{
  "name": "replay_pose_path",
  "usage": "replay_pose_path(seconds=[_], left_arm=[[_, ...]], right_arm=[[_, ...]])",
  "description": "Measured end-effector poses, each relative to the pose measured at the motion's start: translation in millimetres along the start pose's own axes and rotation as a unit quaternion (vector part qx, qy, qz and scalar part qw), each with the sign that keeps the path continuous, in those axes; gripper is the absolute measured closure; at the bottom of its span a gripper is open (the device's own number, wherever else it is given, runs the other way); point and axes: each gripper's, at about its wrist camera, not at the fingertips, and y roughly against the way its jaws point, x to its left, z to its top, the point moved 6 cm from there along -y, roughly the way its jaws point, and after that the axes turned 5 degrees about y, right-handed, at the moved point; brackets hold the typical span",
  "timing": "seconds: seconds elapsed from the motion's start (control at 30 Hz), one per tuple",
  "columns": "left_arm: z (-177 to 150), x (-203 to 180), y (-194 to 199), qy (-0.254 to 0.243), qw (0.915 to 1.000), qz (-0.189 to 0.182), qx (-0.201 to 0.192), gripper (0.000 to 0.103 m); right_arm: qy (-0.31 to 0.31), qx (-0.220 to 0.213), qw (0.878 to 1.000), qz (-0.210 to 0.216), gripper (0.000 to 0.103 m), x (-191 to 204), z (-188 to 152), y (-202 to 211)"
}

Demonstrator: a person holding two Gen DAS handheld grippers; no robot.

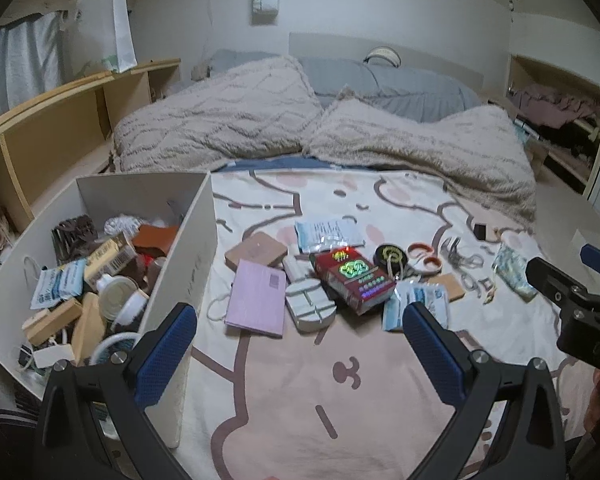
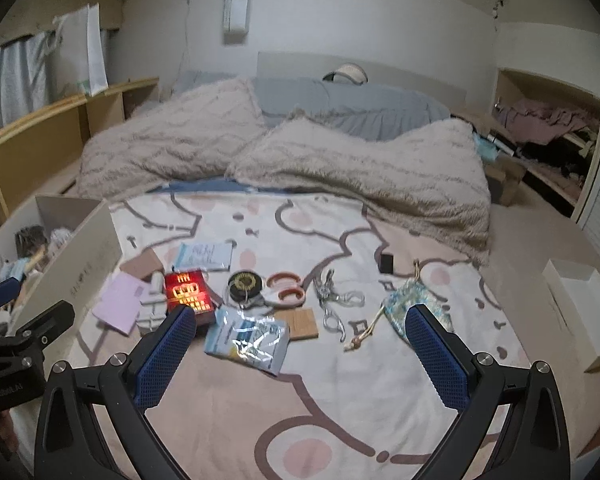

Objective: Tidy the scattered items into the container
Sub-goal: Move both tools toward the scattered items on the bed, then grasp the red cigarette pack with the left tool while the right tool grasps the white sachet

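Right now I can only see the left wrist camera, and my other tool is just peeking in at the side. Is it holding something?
Observer: No. The right tool is open, with nothing between its fingers, and it hovers above the blanket.
Operator: Is there more stuff over on the right that I can't see?
Observer: Yes. A white box lies off the blanket's right edge, past the drawstring pouch.
Operator: Is anything inside it?
Observer: It looks empty from the right wrist camera, though I can only see part of its inside.
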Motion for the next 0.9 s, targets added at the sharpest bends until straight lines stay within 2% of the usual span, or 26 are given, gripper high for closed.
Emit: replay_pose_path(seconds=[0.27,0.4,0.63,0.73,0.9], left_arm=[[-23.5,-10.5,-30.8,-0.009,0.9988,-0.018,0.044,0.0],[-34.1,-13.8,-43.3,-0.015,0.998,-0.014,0.059,0.0],[-45.2,-14.0,-55.0,-0.023,0.997,-0.015,0.072,0.0],[-47.3,-12.4,-59.4,-0.022,0.9968,-0.016,0.075,0.0],[-47.8,-9.2,-61.2,-0.021,0.9966,-0.021,0.076,0.0]], right_arm=[[-0.004,0.06,0.998,0.02,0.0,6.0,-18.1,-39.3],[-0.004,0.087,0.996,0.034,0.0,10.5,-27.0,-56.8],[0.013,0.133,0.989,0.066,0.0,33.9,-35.0,-91.3],[0.017,0.155,0.982,0.103,0.0,48.7,-38.7,-107.8],[0.025,0.169,0.98,0.105,0.0,56.9,-42.8,-132.2]])
